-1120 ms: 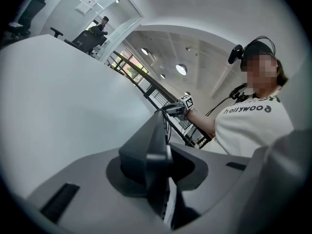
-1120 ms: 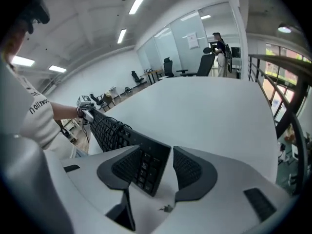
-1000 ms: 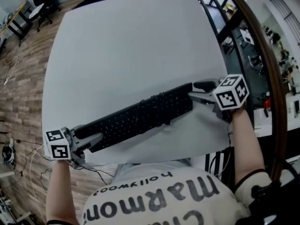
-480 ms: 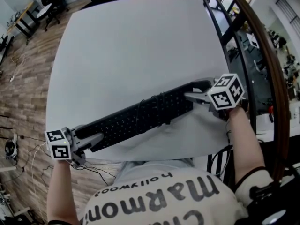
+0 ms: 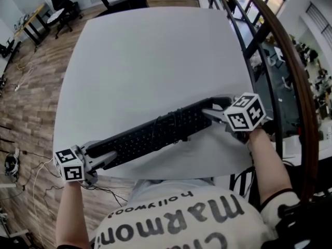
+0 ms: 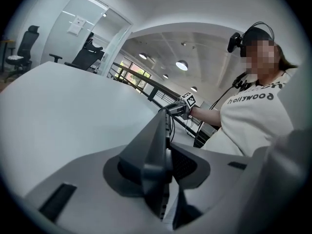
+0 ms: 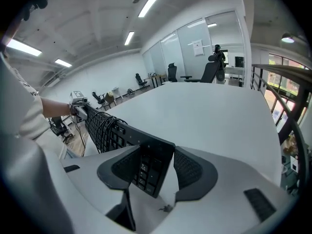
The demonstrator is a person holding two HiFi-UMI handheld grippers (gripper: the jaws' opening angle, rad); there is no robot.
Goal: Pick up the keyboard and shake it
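A black keyboard [image 5: 155,134] hangs slantwise just over the near edge of the white table [image 5: 145,56], its left end nearer the person and its right end farther off. It is tipped up onto its long edge, with the keys facing the person. A dark cord [image 5: 177,119] is looped around its middle.

The left gripper [image 5: 101,157] has the keyboard's left end between its jaws. They have just been opening wider, yet both pads lie against the edge-on board. At the other end the right gripper [image 5: 215,110] stands with its jaws spread wide, pinching the right end, which sits slantwise between the pads. Office chairs [image 5: 59,1] stand on the wood floor beyond the table's far left corner.
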